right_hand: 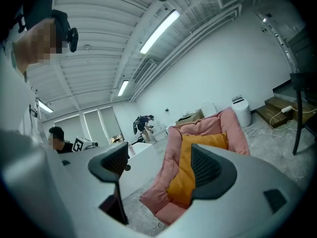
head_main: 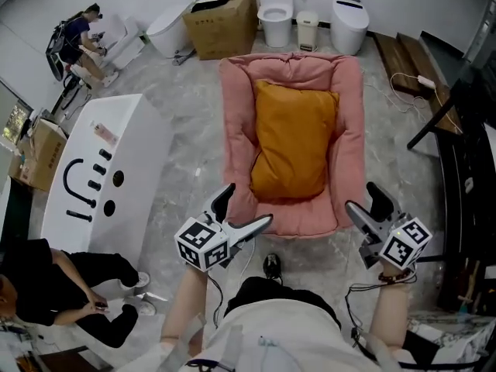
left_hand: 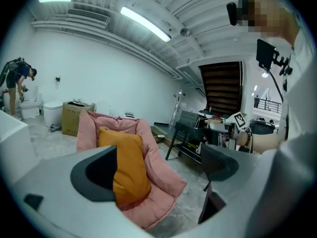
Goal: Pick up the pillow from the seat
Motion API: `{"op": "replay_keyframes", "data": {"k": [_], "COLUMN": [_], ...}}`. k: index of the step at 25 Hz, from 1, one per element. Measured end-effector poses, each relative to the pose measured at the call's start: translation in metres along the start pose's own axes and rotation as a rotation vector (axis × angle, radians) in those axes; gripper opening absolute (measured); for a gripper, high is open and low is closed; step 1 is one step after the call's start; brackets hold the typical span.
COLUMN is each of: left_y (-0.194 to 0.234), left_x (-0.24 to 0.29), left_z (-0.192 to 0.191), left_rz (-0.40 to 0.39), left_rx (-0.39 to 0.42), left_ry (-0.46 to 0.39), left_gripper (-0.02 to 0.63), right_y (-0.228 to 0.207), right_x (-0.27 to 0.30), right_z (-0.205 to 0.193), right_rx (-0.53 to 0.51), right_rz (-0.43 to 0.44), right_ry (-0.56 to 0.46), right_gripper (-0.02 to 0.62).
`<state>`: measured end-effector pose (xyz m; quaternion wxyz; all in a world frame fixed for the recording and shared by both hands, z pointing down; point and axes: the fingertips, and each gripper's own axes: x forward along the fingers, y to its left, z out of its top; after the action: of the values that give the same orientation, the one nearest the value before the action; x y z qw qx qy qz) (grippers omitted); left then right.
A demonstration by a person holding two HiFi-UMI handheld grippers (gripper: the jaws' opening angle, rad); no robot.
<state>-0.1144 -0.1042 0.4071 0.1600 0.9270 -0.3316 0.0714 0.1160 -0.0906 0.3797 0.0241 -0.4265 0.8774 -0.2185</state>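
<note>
Left gripper [head_main: 246,206] and right gripper [head_main: 362,198] hang released off the seat's [head_main: 353,161] front edge; I would flank the pillow's [head_main: 294,138] near corners.

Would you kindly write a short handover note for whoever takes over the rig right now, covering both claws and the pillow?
Left claw: open, nothing between its jaws, held in front of the seat's near left corner.
Right claw: open, empty, held by the seat's near right corner.
Orange pillow: lies in the pink seat, propped against its back; neither claw touches it.
Done: both claws are lined up at the seat's front.
Left: reach in, grip the pillow and lift it off the seat.
</note>
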Motion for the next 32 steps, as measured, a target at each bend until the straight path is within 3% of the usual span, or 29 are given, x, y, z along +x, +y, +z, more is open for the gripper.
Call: {"op": "replay_keyframes", "data": {"k": [8,15,19,23,32], "left_y": [0.062,0.091,0.120,0.153,0.221], "left_x": [0.051,0.097,0.131,0.163,0.222], "left_z": [0.007,0.001,-0.010,-0.024,-0.074], "left_rz": [-0.014,-0.016,0.043,0.128,0.217], "left_rx": [-0.134,-0.137,-0.156,-0.224,-0.351], "left_ry": [0.037,0.115,0.155,0.184,0.285], "left_gripper": [0.560,0.561,0.561,0.577,0.578], "right_y": [-0.050,-0.101,-0.147,-0.197,-0.278], "right_x": [0.032,0.058,0.087,0.118,0.185], "right_z": [0.014,0.015,-0.003,-0.013,-0.040], "right_rx": [0.157,0.163,0.167,0.165,0.202], "right_rz": [-0.036,-0.039,-0.040,-0.034,-0.032], "right_ry": [-0.029,0.027,0.104,0.174,0.284], "right_gripper": [0.382,0.383,0.385,0.387,0.388]}}
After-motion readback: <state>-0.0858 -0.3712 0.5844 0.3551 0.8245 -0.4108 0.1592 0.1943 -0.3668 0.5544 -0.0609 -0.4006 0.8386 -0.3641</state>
